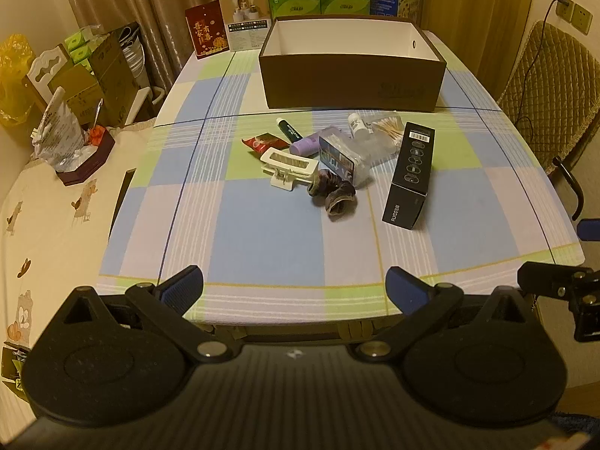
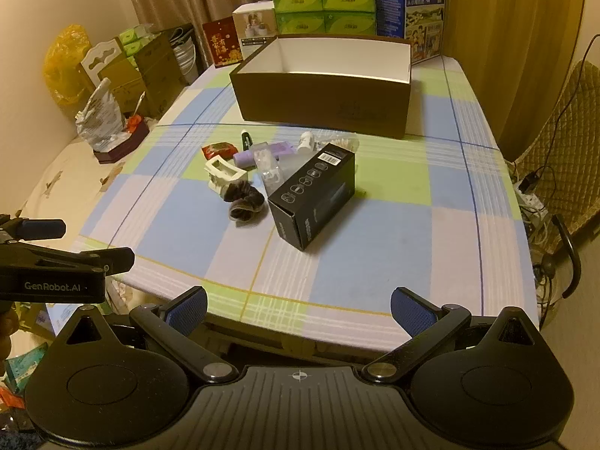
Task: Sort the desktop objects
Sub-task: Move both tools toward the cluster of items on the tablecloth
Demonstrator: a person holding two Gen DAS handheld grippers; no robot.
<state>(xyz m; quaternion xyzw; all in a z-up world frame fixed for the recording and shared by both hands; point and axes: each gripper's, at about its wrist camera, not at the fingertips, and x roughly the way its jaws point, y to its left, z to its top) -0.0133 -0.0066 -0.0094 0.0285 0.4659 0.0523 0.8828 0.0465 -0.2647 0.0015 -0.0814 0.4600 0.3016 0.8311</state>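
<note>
A pile of small items lies mid-table: a black carton (image 1: 410, 174) (image 2: 313, 195), a white hair claw (image 1: 288, 167) (image 2: 223, 174), a dark scrunchie (image 1: 333, 193) (image 2: 243, 200), a purple bottle (image 1: 313, 144) (image 2: 258, 153), a red packet (image 1: 264, 142) (image 2: 219, 149), a green-capped tube (image 1: 288, 129) (image 2: 245, 138), a small white bottle (image 1: 356, 123) (image 2: 306, 141) and a bag of cotton swabs (image 1: 388, 129). Behind them stands an open brown box (image 1: 352, 78) (image 2: 322, 101), nothing visible inside. My left gripper (image 1: 294, 287) and right gripper (image 2: 298, 307) hang open over the table's near edge, holding nothing.
Green tissue packs (image 2: 324, 7), a blue milk carton (image 2: 410, 11) and small boxes (image 1: 245, 17) line the table's far edge. Left of the checked tablecloth (image 1: 262, 225) a cluttered side surface holds a foil bag (image 1: 60, 135). A padded chair (image 1: 551, 105) stands at the right.
</note>
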